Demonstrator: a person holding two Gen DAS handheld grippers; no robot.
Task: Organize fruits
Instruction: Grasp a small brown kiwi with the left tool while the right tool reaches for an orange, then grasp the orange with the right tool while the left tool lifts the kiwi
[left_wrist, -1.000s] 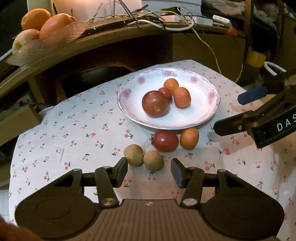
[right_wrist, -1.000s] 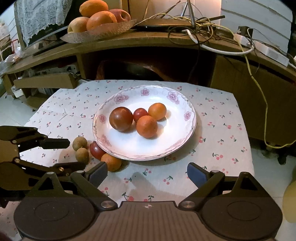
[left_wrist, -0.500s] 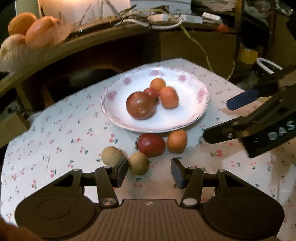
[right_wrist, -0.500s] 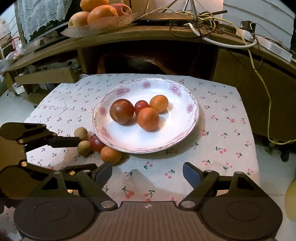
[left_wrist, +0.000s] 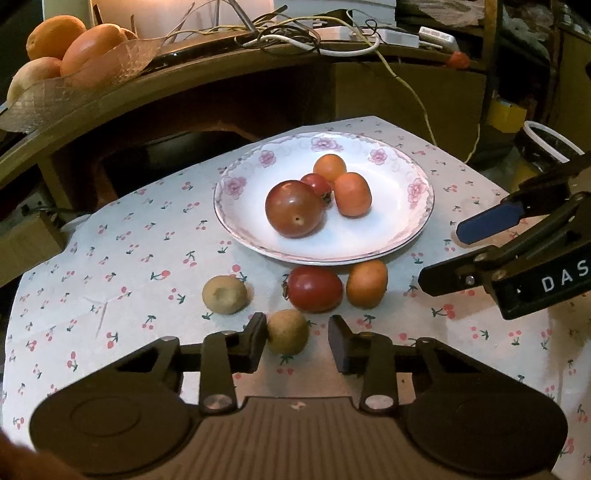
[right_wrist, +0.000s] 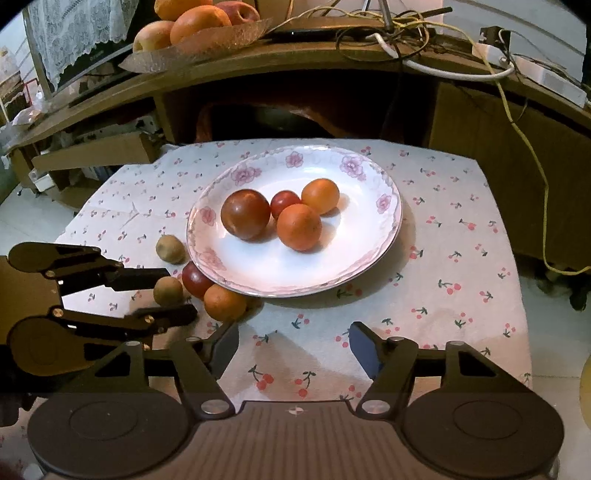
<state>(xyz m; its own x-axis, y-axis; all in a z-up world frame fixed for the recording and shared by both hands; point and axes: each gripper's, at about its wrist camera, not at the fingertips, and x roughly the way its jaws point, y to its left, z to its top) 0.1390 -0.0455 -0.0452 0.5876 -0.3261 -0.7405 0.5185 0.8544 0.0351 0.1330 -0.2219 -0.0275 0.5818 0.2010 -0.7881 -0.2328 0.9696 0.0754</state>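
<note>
Brown and fuzzy, a kiwi (left_wrist: 287, 336) is lying on the cherry-print table (left_wrist: 110, 258) between the parted fingers of the left tool (left_wrist: 297, 341), its skin touching the left finger while the right finger is standing clear. A second kiwi (left_wrist: 224, 294), a red tomato (left_wrist: 315, 288) and an orange fruit (left_wrist: 367, 283) are sitting by the near rim of the floral plate (left_wrist: 413, 221), which is carrying four fruits. The right tool (right_wrist: 289, 345) is hanging wide open and empty near the table's front edge.

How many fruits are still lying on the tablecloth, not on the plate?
4: one kiwi between the open left gripper fingers, another kiwi further left, a red tomato and an orange fruit beside the plate rim.
</note>
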